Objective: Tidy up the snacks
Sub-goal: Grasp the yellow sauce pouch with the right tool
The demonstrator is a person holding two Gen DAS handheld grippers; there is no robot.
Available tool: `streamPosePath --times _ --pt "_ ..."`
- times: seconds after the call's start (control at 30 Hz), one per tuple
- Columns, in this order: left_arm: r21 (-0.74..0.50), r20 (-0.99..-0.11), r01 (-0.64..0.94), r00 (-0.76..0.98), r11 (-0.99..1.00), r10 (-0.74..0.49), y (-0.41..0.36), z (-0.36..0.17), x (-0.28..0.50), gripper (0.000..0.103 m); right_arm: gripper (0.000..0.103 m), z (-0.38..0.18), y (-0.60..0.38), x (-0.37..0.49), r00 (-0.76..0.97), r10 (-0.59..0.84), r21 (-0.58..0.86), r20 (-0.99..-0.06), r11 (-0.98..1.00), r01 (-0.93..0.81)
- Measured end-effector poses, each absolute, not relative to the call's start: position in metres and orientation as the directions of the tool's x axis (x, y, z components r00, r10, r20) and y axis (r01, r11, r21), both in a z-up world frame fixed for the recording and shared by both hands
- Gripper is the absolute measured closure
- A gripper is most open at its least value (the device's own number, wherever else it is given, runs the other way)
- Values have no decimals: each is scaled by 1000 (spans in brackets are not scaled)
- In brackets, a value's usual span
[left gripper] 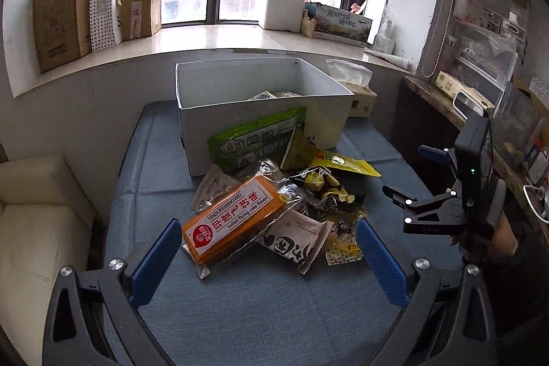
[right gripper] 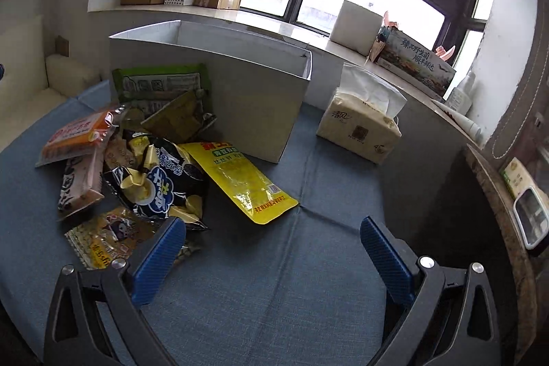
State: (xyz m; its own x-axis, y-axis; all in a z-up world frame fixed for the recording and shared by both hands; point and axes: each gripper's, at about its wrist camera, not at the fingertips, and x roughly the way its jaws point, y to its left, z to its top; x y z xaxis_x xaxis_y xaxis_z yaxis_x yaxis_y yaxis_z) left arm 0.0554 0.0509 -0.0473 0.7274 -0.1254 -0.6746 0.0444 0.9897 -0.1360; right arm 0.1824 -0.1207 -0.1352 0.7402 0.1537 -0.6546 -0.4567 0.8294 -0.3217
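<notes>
**Snack pile ahead of the left tool; both tools empty**

The blue cloth table [left gripper: 260, 314] carries a white open box [left gripper: 264, 98] at its far side, with a few packets already inside. A heap of snacks lies against the box's near wall. The largest is a green bag [left gripper: 254, 139] leaning on the box. Next is the orange cake pack [left gripper: 233, 222], whose long axis runs diagonally from near-left to far-right. A yellow pouch [right gripper: 243, 184] lies flat on the heap's right edge.

The left gripper [left gripper: 267, 258] has its jaws spread wide, holding nothing, with the orange pack directly ahead between its fingers. The right gripper [right gripper: 271, 258] is likewise spread and empty over bare cloth, with the heap off to its left. By judgement, the left tool is nearer to the orange pack, and a grasp across its narrow width would suit.
</notes>
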Motion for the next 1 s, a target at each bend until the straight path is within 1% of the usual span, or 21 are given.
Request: streamPosePath --times 0.17,0.3,0.37,0.5,0.57,0.63,0.67,0.73,0.77,0.83,0.87,0.93,0.97,1.0 --pt "-111 -690 48 715 993 -112 45 -54 57 0 0 -154 -94 212 716 129 -418 -687 736 -533" --pt "-122 -700 40 704 992 -115 46 -61 57 0 0 -170 -80 241 657 125 -403 -744 700 -589" --pt "-124 -703 30 702 992 -109 49 -62 58 0 0 -173 -78 254 605 158 -336 -780 710 -619" --pt "-144 -705 10 700 990 -109 57 -64 58 0 0 -173 -76 274 592 169 -317 -788 713 -625" --pt "-151 -707 4 699 989 -110 61 -66 58 0 0 -176 -77 284 584 152 -314 -797 722 -616" --pt "-152 -711 -6 695 988 -105 63 -68 59 0 7 -183 -76 291 553 142 -298 -821 719 -628" --pt "-152 -715 -12 692 988 -102 64 -70 59 0 19 -188 -74 293 537 138 -297 -832 708 -641" --pt "-152 -721 -18 686 988 -98 66 -72 60 0 45 -185 -74 293 527 189 -246 -829 723 -646" --pt "-149 -723 -22 685 989 -94 67 -73 60 0 55 -186 -74 294 512 180 -229 -840 737 -636" --pt "-148 -727 -38 681 988 -83 72 -75 60 0 59 -185 -73 291 522 177 -238 -834 739 -631" --pt "-154 -729 -46 680 987 -82 75 -76 60 0 62 -183 -73 288 518 180 -235 -836 736 -635" --pt "-172 -728 -53 679 984 -91 83 -78 58 0 66 -176 -78 282 490 225 -175 -842 745 -644" --pt "-176 -730 -55 677 983 -93 85 -80 58 0 71 -170 -81 278 475 248 -141 -844 753 -643" --pt "-172 -732 -57 676 983 -89 87 -81 58 0 79 -164 -86 275 467 272 -105 -841 765 -635"
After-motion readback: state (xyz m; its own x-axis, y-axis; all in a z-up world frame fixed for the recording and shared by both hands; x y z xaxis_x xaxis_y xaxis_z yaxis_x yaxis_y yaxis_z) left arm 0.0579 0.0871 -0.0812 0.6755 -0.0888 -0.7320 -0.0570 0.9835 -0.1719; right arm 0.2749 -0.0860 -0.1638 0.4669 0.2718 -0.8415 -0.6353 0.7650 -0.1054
